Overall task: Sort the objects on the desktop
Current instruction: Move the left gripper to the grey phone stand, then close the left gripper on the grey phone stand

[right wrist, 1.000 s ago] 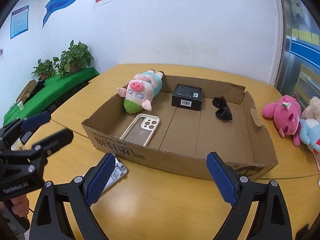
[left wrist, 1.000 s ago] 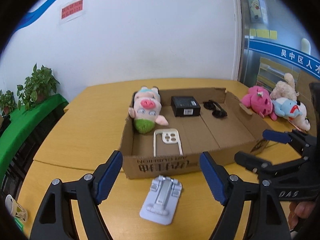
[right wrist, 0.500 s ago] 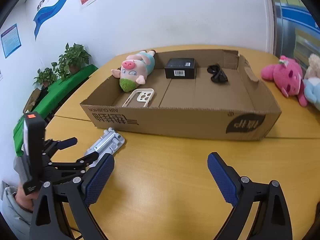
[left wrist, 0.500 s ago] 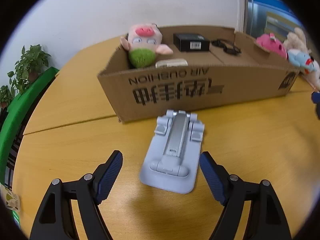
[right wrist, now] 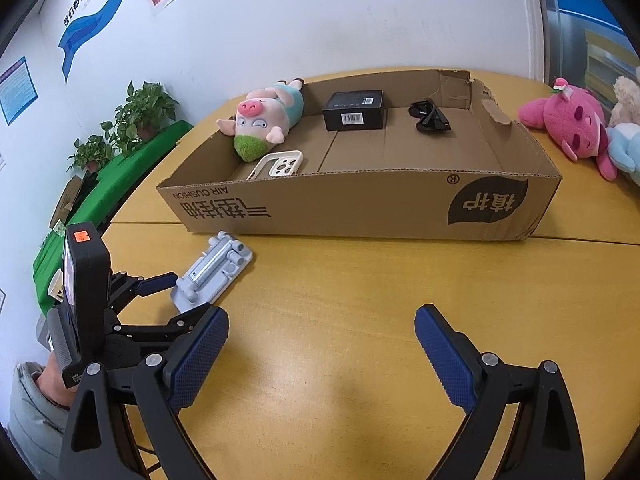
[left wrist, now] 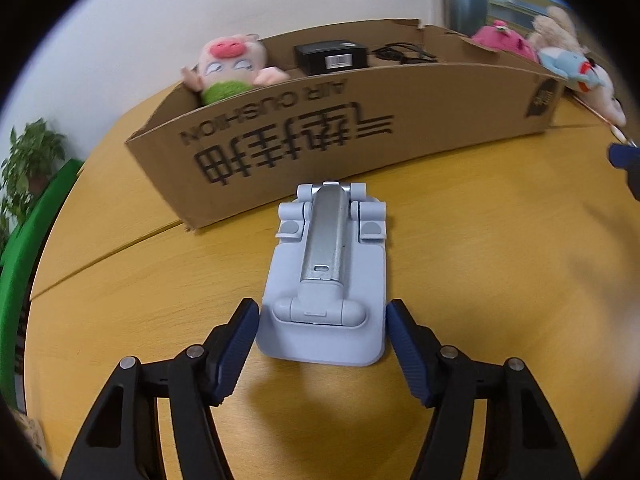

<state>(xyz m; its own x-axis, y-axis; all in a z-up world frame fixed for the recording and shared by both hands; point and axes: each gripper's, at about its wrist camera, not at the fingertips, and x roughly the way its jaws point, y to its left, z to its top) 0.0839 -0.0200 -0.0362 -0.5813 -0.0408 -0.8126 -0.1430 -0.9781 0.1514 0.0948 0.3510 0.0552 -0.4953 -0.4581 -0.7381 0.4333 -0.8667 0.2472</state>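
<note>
A pale grey folded phone stand (left wrist: 326,264) lies flat on the yellow table in front of the cardboard box (left wrist: 320,128). My left gripper (left wrist: 322,320) straddles its near end. Its jaws are closing, and the blue pads (left wrist: 240,336) sit right at the stand's two sides without clearly pressing. In the right wrist view the stand (right wrist: 212,272) lies at the left with the left gripper (right wrist: 184,300) around it. My right gripper (right wrist: 322,344) hovers open over bare table, nothing between its fingers.
The box (right wrist: 360,204) holds a pig plush (right wrist: 264,120), a white phone case (right wrist: 280,164), a small black box (right wrist: 354,112) and sunglasses (right wrist: 430,118). Pink and other plush toys (right wrist: 568,128) lie to the box's right. Potted plants (right wrist: 136,120) stand at the far left.
My left gripper dropped towards the table and came forward over the stand, and its jaws narrowed around it. The right gripper sank a little and stayed open.
</note>
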